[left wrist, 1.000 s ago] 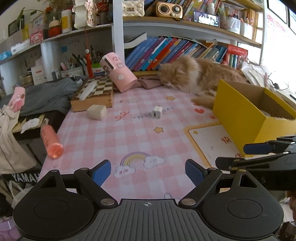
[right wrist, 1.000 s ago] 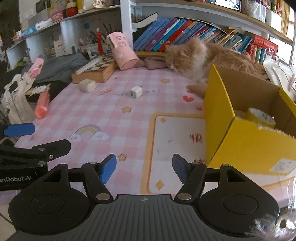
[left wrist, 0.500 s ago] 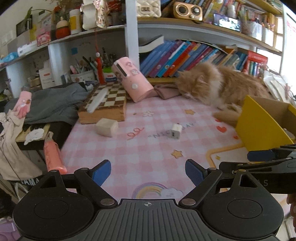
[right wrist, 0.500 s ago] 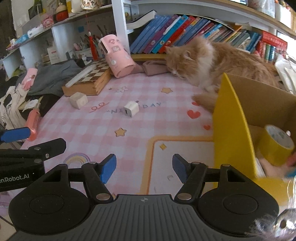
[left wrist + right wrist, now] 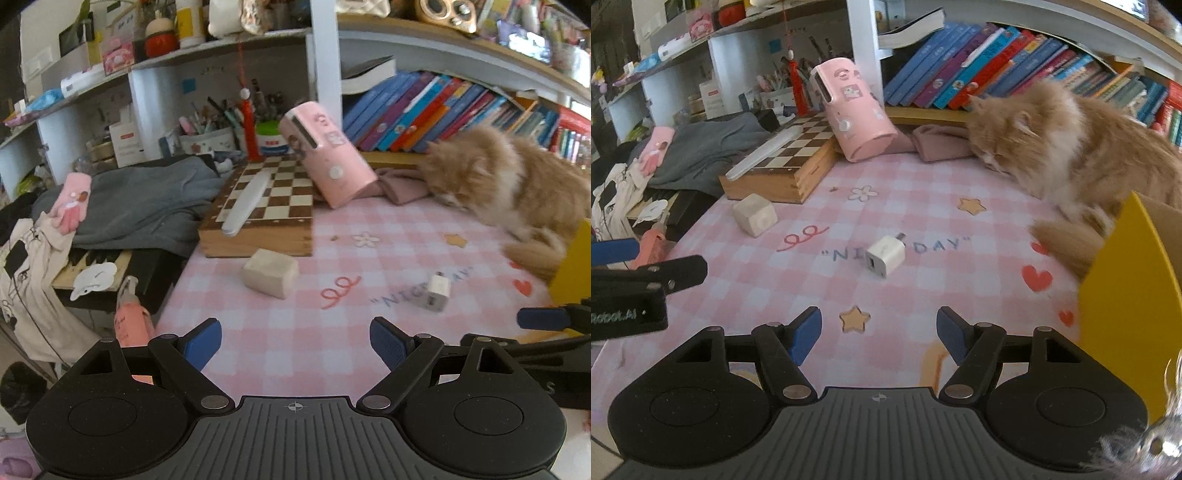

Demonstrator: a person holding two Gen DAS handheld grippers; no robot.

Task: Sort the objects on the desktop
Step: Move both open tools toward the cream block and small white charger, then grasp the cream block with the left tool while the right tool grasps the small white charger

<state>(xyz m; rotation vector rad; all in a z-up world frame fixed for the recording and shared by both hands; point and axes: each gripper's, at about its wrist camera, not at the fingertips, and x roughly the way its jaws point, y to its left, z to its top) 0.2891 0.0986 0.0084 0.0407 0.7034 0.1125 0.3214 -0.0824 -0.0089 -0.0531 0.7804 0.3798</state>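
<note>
A white charger plug (image 5: 885, 256) (image 5: 437, 296) lies mid-table on the pink checked cloth. Ahead of it to the left sits a cream block (image 5: 270, 272) (image 5: 755, 219). A pink-orange tube (image 5: 130, 325) lies at the table's left edge. My left gripper (image 5: 295, 341) is open and empty, short of the block. My right gripper (image 5: 878, 338) is empty, its jaws opening, hovering a little short of the plug. The yellow box (image 5: 1126, 299) stands at the right.
A wooden chessboard box (image 5: 258, 218) carries a white strip and a leaning pink case (image 5: 327, 162). An orange cat (image 5: 1071, 144) lies at the back right beside the yellow box. Clothes (image 5: 140, 203) pile up at the left. Bookshelves line the back.
Both grippers have travelled forward and left over the table. The plug and block now look nearer, and the yellow box has slid towards the right edge of both views.
</note>
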